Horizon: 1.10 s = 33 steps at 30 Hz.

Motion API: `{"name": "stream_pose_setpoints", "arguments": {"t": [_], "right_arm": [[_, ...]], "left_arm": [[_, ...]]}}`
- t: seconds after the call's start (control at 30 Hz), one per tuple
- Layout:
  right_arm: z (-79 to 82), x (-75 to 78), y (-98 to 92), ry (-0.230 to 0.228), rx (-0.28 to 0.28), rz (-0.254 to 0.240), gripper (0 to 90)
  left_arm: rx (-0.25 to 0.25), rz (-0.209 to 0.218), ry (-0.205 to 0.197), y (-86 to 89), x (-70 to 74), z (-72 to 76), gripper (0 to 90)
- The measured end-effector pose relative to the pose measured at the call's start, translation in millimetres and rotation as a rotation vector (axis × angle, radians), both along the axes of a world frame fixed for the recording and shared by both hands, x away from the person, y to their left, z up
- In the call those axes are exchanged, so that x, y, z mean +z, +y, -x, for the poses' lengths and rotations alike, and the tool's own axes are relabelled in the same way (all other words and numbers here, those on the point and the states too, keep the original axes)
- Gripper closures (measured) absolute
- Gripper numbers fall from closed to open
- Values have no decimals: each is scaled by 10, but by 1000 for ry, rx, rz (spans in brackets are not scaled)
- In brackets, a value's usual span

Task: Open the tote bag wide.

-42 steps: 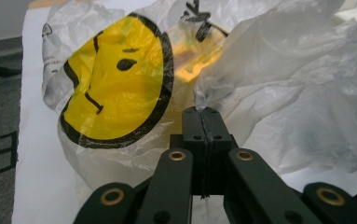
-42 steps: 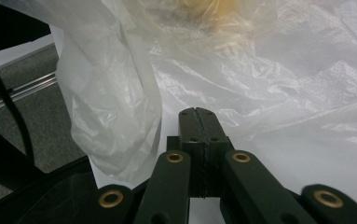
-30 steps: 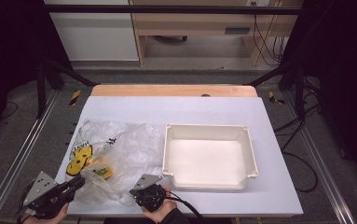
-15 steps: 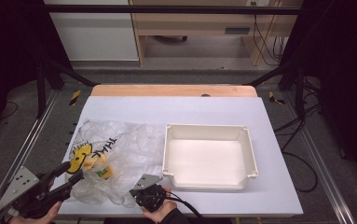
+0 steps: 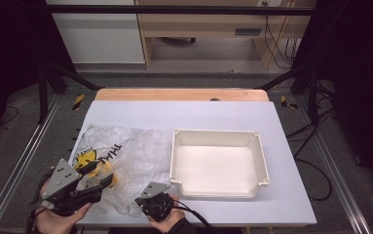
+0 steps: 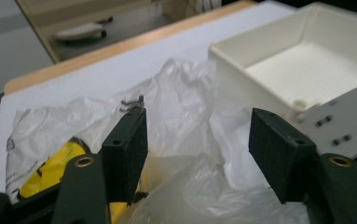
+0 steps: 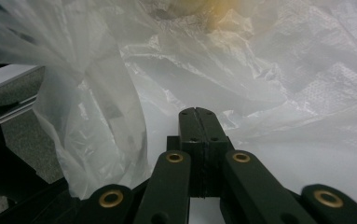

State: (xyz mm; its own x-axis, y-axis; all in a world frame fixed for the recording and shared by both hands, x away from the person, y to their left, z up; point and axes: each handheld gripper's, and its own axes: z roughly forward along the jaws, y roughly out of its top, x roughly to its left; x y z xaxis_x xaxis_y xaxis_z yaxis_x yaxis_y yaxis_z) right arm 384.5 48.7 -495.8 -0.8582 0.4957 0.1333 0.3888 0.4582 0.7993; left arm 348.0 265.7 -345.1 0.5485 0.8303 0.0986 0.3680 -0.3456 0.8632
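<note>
High view: white-covered table, wooden edge along its far side. A crumpled clear plastic bag with yellow and black print lies in the lower left of the frame; something yellow shows through it near its left end. Just right of the bag, lower centre-right, an empty cream tray stands upright; whether bag and tray touch cannot be told.

Left gripper, lower left corner, held in a hand, grey three-cornered plate on top, jaws pointing right and toward the bag's near-left part. Jaws spread apart; they have just been opening. In the left gripper view the left gripper has both pads clear of the film: the bag bunches up behind and below the gap, nothing pressed between them. The tray's corner sits in the upper right of that view.

Right gripper, bottom centre of the high view, held in a hand at the bag's near edge, just left of the tray's near-left corner. In the right gripper view the right gripper has its jaws closed flat together, tips at the bag's film; whether a thin layer is pinched between them cannot be told. A fold of film hangs at the left of that view
</note>
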Motion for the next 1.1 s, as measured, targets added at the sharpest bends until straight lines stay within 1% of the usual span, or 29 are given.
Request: {"name": "stream_pose_setpoints", "arguments": {"t": [0.03,0.07,0.1,0.13,0.17,0.23,0.27,0.3,0.4,0.5,0.57,0.63,0.7,0.8,0.87,0.97,1.07,1.1], "right_arm": [[0,0,0,0,0,0,900],[0,0,-1,0,0,0,900],[0,0,-1,0,0,0,900],[-1,0,-2,-1,1,0,900],[-1,0,-2,-1,1,0,900],[2,1,0,0,0,-1,900],[2,0,0,-4,1,-1,900],[2,0,0,-4,1,-1,900],[0,2,-2,2,1,0,900],[0,2,-3,1,1,1,900],[1,2,-2,1,0,0,900],[0,1,-2,-1,0,0,900],[2,1,0,-3,-1,-1,900],[3,1,-1,-2,-2,-1,900],[4,0,-1,-7,-1,0,900],[9,9,6,0,-10,3,900],[8,12,12,2,-9,5,900],[7,13,15,0,-8,7,900]], "left_arm": [[23,-32,16,-12,-29,-24,396],[36,-56,29,-14,-58,-46,447],[44,-60,47,-4,-84,-65,494],[57,-62,55,13,-104,-76,660],[67,-62,47,39,-119,-81,660],[91,-46,29,126,-128,-76,789],[118,-27,5,206,-122,-66,871],[118,-27,5,206,-122,-66,884],[161,3,-31,360,-119,-51,892],[205,6,-53,492,-174,-53,898],[240,12,-58,576,-240,-76,899],[264,26,-47,650,-309,-108,899],[283,27,-36,698,-371,-131,898],[291,52,-23,756,-432,-114,898],[293,66,-25,779,-460,-74,898],[295,68,-36,810,-495,-16,898],[309,60,-33,836,-533,-19,897],[318,54,-38,845,-553,-28,898]]}}
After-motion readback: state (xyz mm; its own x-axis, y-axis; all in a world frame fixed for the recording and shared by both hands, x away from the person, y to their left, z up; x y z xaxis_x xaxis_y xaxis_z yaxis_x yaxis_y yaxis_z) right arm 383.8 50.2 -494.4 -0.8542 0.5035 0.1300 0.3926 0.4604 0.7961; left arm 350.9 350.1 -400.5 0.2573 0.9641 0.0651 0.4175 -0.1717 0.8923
